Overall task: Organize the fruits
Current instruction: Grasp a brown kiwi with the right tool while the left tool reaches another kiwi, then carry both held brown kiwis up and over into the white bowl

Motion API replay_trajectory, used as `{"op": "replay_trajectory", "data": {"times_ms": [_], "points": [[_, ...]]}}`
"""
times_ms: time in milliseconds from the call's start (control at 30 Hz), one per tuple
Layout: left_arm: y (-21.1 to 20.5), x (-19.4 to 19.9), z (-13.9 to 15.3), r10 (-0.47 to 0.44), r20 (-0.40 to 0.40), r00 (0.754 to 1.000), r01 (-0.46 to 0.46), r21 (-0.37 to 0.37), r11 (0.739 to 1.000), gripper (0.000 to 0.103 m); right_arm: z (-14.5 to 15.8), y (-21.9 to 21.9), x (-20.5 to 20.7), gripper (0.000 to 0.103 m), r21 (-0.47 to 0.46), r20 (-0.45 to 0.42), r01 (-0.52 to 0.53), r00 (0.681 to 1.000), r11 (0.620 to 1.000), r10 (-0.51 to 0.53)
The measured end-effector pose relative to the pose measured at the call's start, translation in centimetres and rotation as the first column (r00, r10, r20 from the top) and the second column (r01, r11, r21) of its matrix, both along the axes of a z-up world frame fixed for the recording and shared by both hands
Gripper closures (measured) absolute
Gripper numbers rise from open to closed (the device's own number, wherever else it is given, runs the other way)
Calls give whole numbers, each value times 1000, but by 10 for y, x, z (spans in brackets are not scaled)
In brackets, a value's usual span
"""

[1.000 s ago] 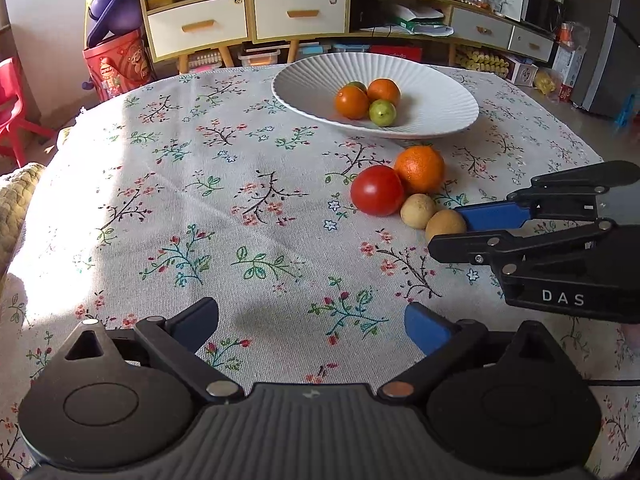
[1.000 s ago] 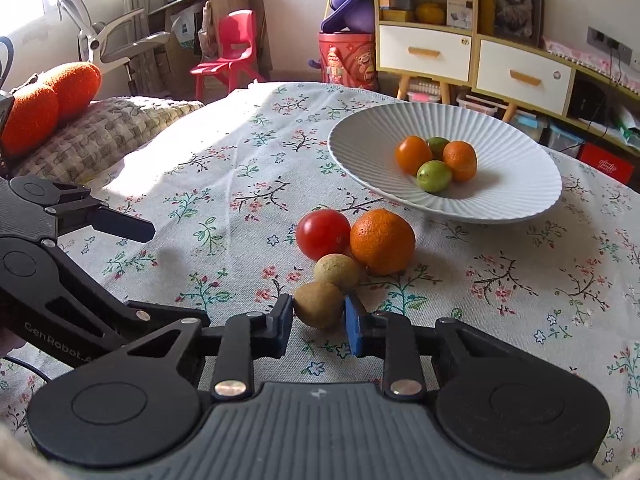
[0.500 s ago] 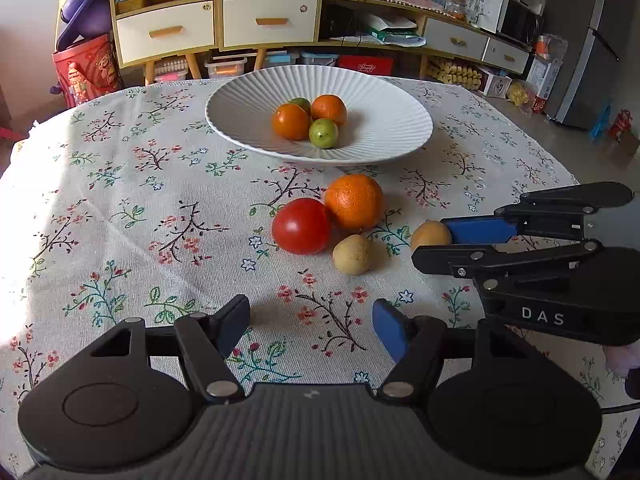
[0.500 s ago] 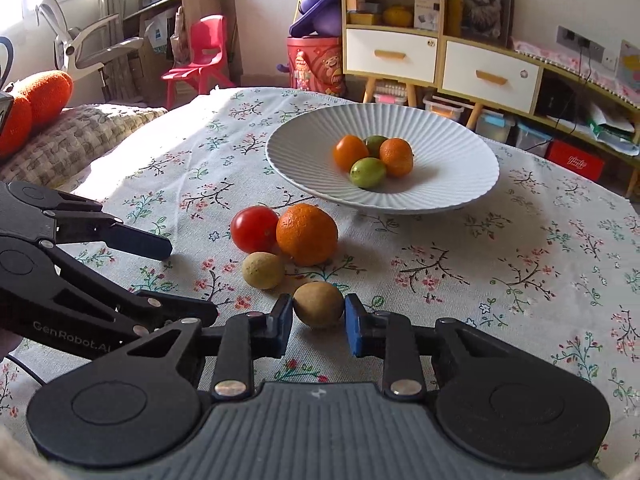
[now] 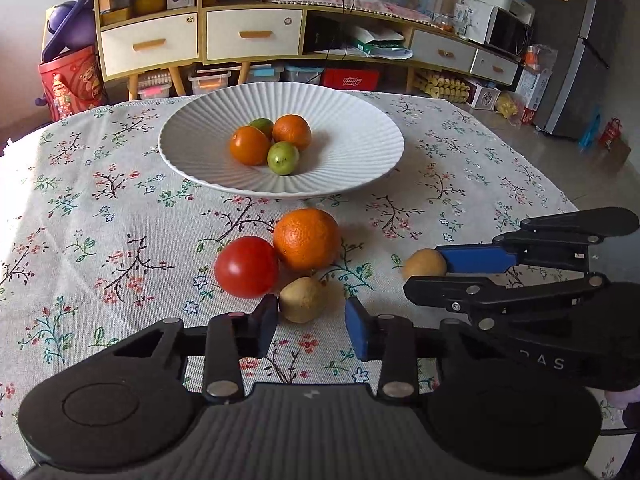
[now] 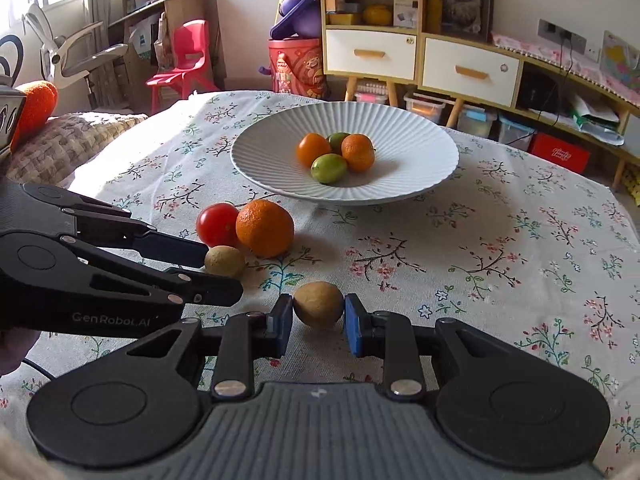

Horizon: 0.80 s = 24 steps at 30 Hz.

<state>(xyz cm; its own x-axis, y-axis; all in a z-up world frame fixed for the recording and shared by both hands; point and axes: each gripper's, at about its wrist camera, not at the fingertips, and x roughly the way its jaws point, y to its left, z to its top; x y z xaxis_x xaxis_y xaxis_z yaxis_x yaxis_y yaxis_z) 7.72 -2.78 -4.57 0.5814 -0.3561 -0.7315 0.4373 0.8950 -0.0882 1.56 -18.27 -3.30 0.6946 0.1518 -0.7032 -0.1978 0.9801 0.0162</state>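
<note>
right gripper (image 6: 318, 318) is clamped on a small brown fruit (image 6: 319, 305), both blue pads touching its sides; whether it rests on the floral tablecloth (image 6: 500, 280) or sits just off it, can't tell. from the left wrist view the same fruit (image 5: 424, 264) shows at the tip of the right gripper (image 5: 440, 268), well to the right of the other loose fruit.

left gripper (image 5: 311, 322) has its fingers spread apart, not gripping. second brown fruit (image 5: 302, 299) sits between the fingertips, close to the left pad, clear gap to the right pad (image 5: 356, 330). in the right wrist view that fruit (image 6: 225, 261) is at the tips of the left gripper (image 6: 216, 268).

loose fruit on the cloth: red tomato (image 5: 246, 266) touching the big orange (image 5: 307, 239); second brown fruit just in front of them, between the two.

white ribbed plate (image 5: 352, 120) sits further back on the table, apart from the loose group. it holds four small fruits bunched at its centre: two orange ones (image 5: 250, 145) (image 5: 292, 131), a green one in front (image 5: 283, 157), another green one (image 5: 262, 124) mostly hidden behind.

background: wooden cabinet with white drawers (image 5: 200, 36), red plastic chair (image 6: 186, 56).
</note>
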Motion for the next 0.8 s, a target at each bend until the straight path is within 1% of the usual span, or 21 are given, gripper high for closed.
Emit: {"op": "replay_trajectory", "data": {"times_ms": [67,100,133,467,800], "points": [[-1,1,0,9,1,1000,-9,7,1000,88,0,0,0,78,-1,1,0,1000,1000,0],[-1,2,-1,15,-1,1000,-15,12,1000,93,0,0,0,78,-1,1,-1,1000,1000,1],[-1,2,-1,21,-3,1000,-21,18,1000,94,0,0,0,78,0,0,-1,1000,1000,1],[-4,-2,1,11,13,1000,-12,55,998,94,0,0,-1,78,-5,-2,-9,1000,1000,9],[3,-6,9,21,1,1000,-21,51,998,95,4,1,-1,78,-1,-1,-9,1000,1000,9]]}}
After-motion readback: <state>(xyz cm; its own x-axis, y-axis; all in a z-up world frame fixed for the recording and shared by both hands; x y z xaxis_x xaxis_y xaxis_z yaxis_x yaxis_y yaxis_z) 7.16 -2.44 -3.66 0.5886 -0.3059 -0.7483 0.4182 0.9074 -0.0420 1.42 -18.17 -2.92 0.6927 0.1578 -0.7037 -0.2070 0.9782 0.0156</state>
